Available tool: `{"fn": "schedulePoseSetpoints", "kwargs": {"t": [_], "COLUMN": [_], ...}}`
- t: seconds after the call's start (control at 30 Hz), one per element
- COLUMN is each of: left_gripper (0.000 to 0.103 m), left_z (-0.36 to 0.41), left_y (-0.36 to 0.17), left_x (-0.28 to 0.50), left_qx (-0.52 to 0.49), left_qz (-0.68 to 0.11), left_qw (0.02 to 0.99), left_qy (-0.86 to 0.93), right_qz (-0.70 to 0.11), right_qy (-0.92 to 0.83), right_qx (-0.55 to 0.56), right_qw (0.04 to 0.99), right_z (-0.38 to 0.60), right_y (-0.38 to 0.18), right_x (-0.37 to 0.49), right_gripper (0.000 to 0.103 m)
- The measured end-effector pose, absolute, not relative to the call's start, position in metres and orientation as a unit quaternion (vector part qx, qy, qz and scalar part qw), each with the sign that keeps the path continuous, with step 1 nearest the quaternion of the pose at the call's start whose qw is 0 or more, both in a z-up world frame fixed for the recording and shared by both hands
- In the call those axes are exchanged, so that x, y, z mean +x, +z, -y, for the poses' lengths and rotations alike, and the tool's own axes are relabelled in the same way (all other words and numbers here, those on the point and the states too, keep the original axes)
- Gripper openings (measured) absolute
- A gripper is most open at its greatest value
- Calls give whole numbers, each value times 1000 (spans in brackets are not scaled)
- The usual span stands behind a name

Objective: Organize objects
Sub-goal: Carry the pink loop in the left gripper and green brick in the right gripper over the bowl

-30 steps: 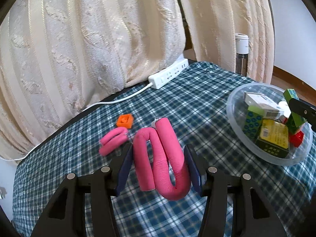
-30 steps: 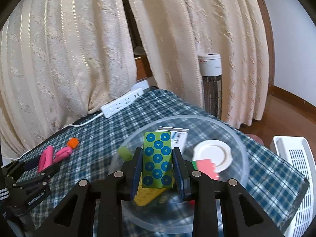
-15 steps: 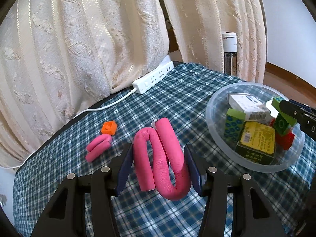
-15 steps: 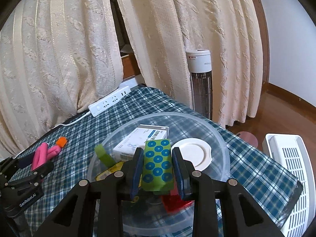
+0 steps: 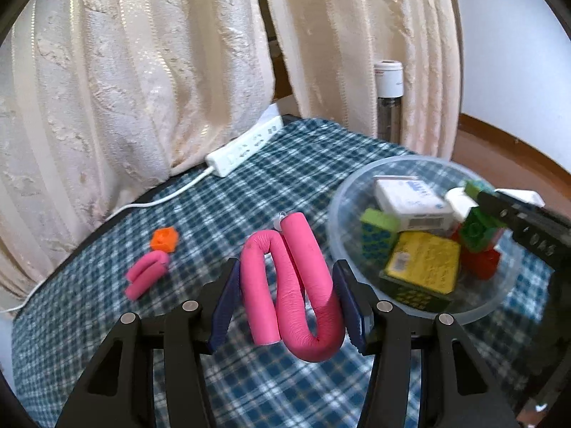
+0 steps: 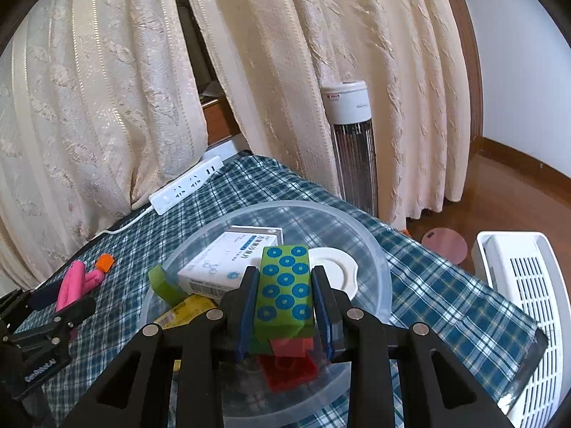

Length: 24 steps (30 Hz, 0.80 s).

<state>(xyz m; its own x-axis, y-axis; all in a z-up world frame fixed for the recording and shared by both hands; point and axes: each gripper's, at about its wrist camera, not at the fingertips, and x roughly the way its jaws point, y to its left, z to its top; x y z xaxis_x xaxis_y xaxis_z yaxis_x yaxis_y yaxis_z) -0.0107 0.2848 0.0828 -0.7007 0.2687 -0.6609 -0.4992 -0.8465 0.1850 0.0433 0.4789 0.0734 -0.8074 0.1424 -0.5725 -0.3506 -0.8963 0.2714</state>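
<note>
The green dotted block has sunk lower into the bowl.

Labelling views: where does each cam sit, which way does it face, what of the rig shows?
Left wrist: on the left gripper, looking forward and down over the checked tablecloth; its fingers pinch a pink foam curler.
Right wrist: on the right gripper, looking down into the clear bowl; its fingers clamp a green dotted block.
Shared: bowl, power strip, curtains; each sees the other gripper.

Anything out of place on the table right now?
Yes: a small pink roller and an orange piece lie loose on the cloth, outside the bowl. A power strip sits at the far edge, half under the curtain.
</note>
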Motion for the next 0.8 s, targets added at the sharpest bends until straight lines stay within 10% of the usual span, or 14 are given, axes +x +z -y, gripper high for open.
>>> {"fn": "schedulePoseSetpoints", "kwargs": {"t": [0.8], "left_gripper": [54], "left_z": [-345], "left_y": [86], "left_x": [-1], "left_qx": [-346], "left_qz": [-138], "left_qw": [339], "left_qy": [864], "right_qz": [-205], "right_qy": [934], "right_qx": [-273], "right_qw": [106], "right_z": [-494], "right_y": [68], "right_x": [55], "right_gripper": [32]}}
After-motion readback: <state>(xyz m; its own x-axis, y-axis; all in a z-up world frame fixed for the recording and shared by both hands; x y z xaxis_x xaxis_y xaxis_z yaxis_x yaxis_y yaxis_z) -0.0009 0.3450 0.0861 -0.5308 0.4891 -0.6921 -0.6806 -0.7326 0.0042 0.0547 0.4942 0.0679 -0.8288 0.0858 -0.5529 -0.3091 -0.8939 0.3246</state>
